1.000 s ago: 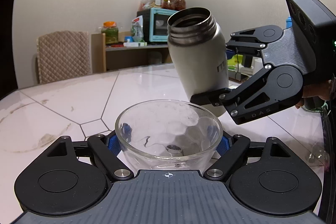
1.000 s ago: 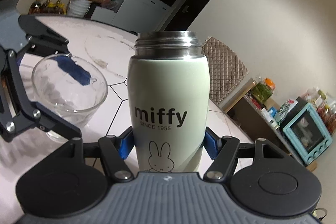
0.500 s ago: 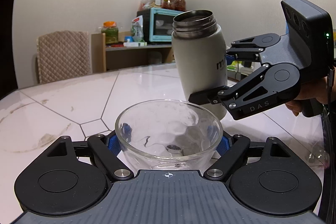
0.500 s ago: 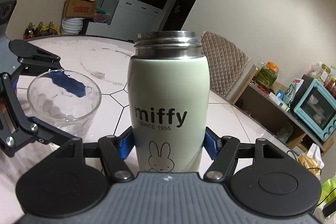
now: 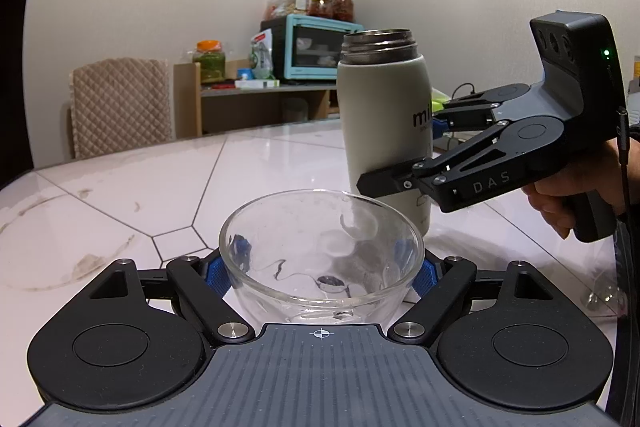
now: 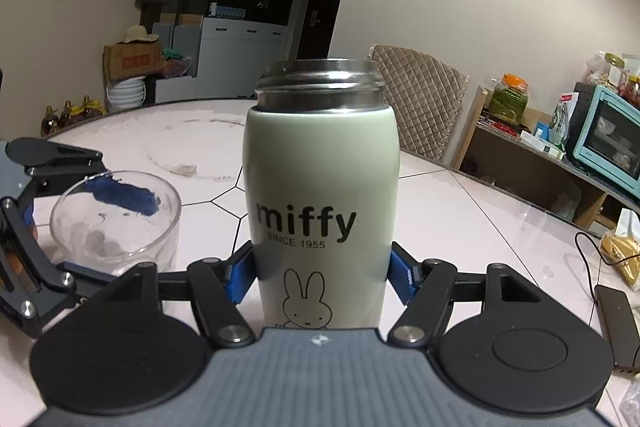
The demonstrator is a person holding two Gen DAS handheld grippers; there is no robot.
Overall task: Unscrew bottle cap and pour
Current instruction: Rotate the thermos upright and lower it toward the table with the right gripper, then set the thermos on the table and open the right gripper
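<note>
- Left claw point(image 5: 322, 269): its blue pads point(image 5: 218, 273) press on opposite sides of a clear glass bowl point(image 5: 320, 251), near the base. The grip is closed on the bowl, which sits on the table point(image 5: 120, 195).
- Glass bowl: rim up. Only a thin film and a few marks show at the bottom.
- In the right wrist view, the same bowl point(image 6: 116, 219) appears at far left, with one blue pad of the left claw visible through the glass.
- Bottle point(image 5: 386, 131): pale green with a bare steel threaded neck, no cap on it, mouth up. It stands upright, just beyond and to the right of the bowl. Whether its base touches the table cannot be told.
- Right claw point(image 6: 320, 275): its blue pads point(image 6: 402, 277) pinch the lower body of the bottle point(image 6: 322, 195) from both sides, below the printed word "miffy".
- Hand point(image 5: 568, 195): at far right, wrapped around the handle of the right claw.
</note>
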